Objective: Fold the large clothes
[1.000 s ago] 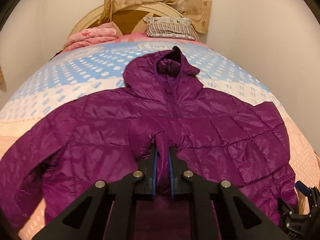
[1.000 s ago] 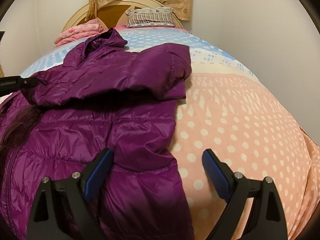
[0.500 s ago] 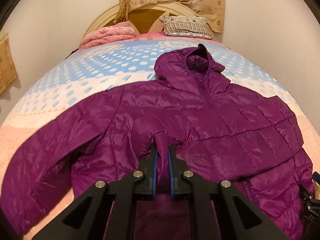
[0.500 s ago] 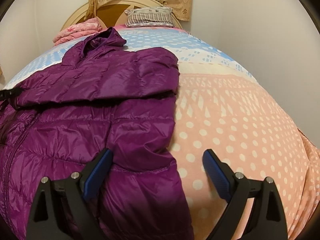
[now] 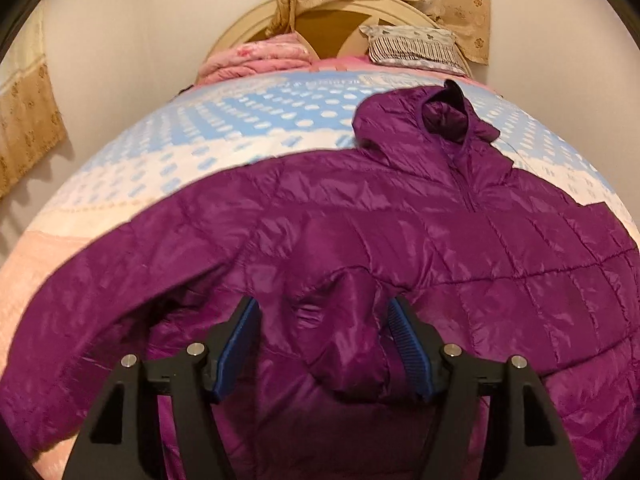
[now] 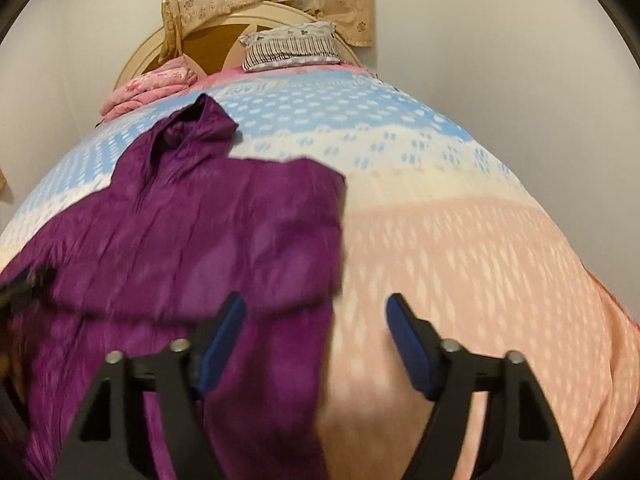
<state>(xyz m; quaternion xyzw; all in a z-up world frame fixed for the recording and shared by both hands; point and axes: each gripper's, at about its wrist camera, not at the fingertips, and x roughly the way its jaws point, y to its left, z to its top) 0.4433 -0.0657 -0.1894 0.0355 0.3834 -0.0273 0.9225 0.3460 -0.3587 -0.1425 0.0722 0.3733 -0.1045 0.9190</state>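
Note:
A purple hooded puffer jacket (image 5: 400, 220) lies on the bed, hood toward the headboard; it also shows in the right wrist view (image 6: 192, 240). Its right sleeve is folded across the chest, and the cuff (image 5: 344, 328) lies between the open jaws of my left gripper (image 5: 326, 344), which no longer pinches it. The other sleeve (image 5: 100, 300) stretches out to the left. My right gripper (image 6: 316, 340) is open and empty above the jacket's right edge and the pink bedspread. That view is motion-blurred.
The bed (image 6: 460, 260) has a blue, white and pink dotted cover. A striped pillow (image 6: 292, 48) and a folded pink blanket (image 6: 148, 88) lie at the rounded headboard. Walls close in on both sides, with a curtain (image 5: 24, 128) at the left.
My left gripper has opened and let go of the sleeve cuff it was pinching. The right gripper has moved, so its view has shifted and is blurred; it stays open.

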